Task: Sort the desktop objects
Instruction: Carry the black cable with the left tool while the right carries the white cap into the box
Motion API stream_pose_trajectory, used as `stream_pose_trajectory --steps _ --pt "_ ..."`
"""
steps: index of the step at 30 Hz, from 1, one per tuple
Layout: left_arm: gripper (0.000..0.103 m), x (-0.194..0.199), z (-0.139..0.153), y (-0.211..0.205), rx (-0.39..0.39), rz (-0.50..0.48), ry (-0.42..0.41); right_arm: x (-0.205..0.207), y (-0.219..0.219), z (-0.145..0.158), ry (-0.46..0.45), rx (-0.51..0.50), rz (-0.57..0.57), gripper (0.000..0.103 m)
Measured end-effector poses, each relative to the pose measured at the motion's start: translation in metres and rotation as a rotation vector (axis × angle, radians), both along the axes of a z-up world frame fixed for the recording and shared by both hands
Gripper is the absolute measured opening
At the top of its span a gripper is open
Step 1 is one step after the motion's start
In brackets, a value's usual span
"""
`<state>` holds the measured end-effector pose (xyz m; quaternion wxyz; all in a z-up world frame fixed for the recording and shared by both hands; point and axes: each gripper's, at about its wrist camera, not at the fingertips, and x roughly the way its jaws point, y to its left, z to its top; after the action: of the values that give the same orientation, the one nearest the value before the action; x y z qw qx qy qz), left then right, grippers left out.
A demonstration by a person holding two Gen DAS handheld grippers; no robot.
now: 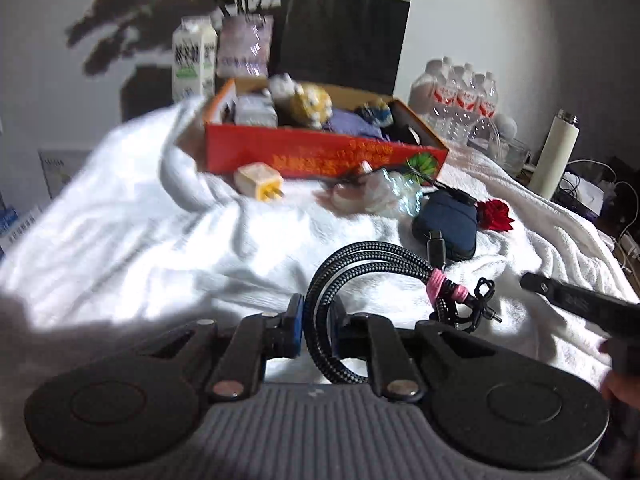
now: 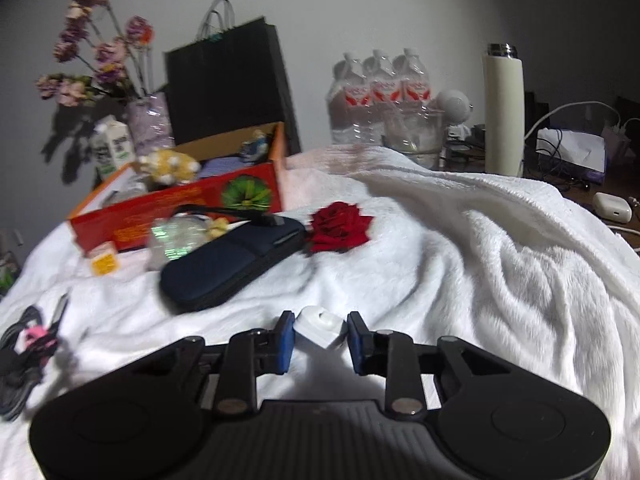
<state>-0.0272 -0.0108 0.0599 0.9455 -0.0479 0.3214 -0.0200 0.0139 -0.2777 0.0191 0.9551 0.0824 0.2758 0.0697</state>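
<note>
My left gripper (image 1: 318, 326) is shut on a coiled black braided cable (image 1: 360, 260) tied with a pink band, held just above the white blanket (image 1: 160, 248). My right gripper (image 2: 320, 336) is shut on a small white charger-like block (image 2: 320, 326). The red cardboard box (image 1: 320, 156) holds soft toys and other items; it also shows in the right wrist view (image 2: 180, 208). In front of it lie a yellow plug adapter (image 1: 260, 186), a crinkled clear wrapper (image 1: 384, 196), a dark blue pouch (image 1: 448, 224) and a red rose (image 1: 494, 214). The cable also shows at the left in the right wrist view (image 2: 28, 340).
Behind the box stand a milk carton (image 1: 194, 64), a flower vase (image 1: 244, 46) and a black paper bag (image 1: 344, 36). A pack of water bottles (image 2: 378, 96), a glass jar (image 2: 416, 136) and a white flask (image 2: 503, 110) stand at the back right, with cables and an earbud case (image 2: 612, 206).
</note>
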Motion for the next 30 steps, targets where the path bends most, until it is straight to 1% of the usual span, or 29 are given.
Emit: stream_pose_trajectory --steps 3,4,7,10,12,15,17,18,19,20,21,22,25,26,28,29,30 --pt "0.013 -0.003 0.007 0.005 0.006 0.006 -0.002 -0.029 0.004 0.005 -0.005 0.102 0.052 0.026" --pt "0.014 -0.002 0.009 0.007 0.007 0.003 -0.009 -0.035 0.008 0.006 -0.001 0.117 0.066 0.026" --pt "0.014 0.004 0.021 0.014 0.015 -0.013 -0.049 -0.043 0.017 0.012 -0.007 0.088 0.088 0.026" --pt "0.014 0.021 0.037 0.025 0.048 -0.033 -0.075 -0.042 0.025 0.026 -0.032 0.048 0.109 0.026" --pt "0.014 0.042 0.048 0.035 0.047 -0.041 -0.076 -0.035 0.031 0.039 -0.056 0.015 0.14 0.026" --pt "0.014 0.089 0.064 0.046 0.052 -0.059 -0.071 -0.014 0.036 0.067 -0.103 0.004 0.194 0.026" --pt "0.014 0.128 0.069 0.048 0.079 -0.077 -0.064 0.01 0.04 0.088 -0.145 -0.002 0.234 0.026" --pt "0.014 0.149 0.07 0.048 0.08 -0.073 -0.051 0.026 0.044 0.097 -0.162 -0.019 0.257 0.026" --pt "0.014 0.17 0.07 0.046 0.095 -0.093 -0.04 0.045 0.049 0.106 -0.175 -0.04 0.27 0.026" --pt "0.014 0.191 0.068 0.042 0.11 -0.119 -0.034 0.065 0.054 0.113 -0.185 -0.059 0.271 0.026" --pt "0.014 0.21 0.065 0.039 0.123 -0.135 -0.03 0.086 0.058 0.118 -0.174 -0.074 0.275 0.026" --pt "0.014 0.23 0.061 0.032 0.152 -0.161 -0.017 0.11 0.063 0.122 -0.154 -0.074 0.277 0.026" --pt "0.014 0.285 0.039 0.017 0.218 -0.159 0.052 0.181 0.079 0.123 -0.082 -0.082 0.28 0.026" --pt "0.014 0.3 0.032 0.016 0.216 -0.134 0.08 0.204 0.085 0.121 -0.06 -0.103 0.271 0.026" --pt "0.014 0.324 0.02 0.011 0.205 -0.137 0.132 0.245 0.096 0.114 -0.002 -0.127 0.266 0.026" --pt "0.015 0.332 0.016 0.011 0.203 -0.133 0.132 0.265 0.101 0.109 0.024 -0.135 0.261 0.026" --pt "0.015 0.338 0.012 0.009 0.217 -0.139 0.125 0.283 0.106 0.104 0.051 -0.142 0.255 0.026"
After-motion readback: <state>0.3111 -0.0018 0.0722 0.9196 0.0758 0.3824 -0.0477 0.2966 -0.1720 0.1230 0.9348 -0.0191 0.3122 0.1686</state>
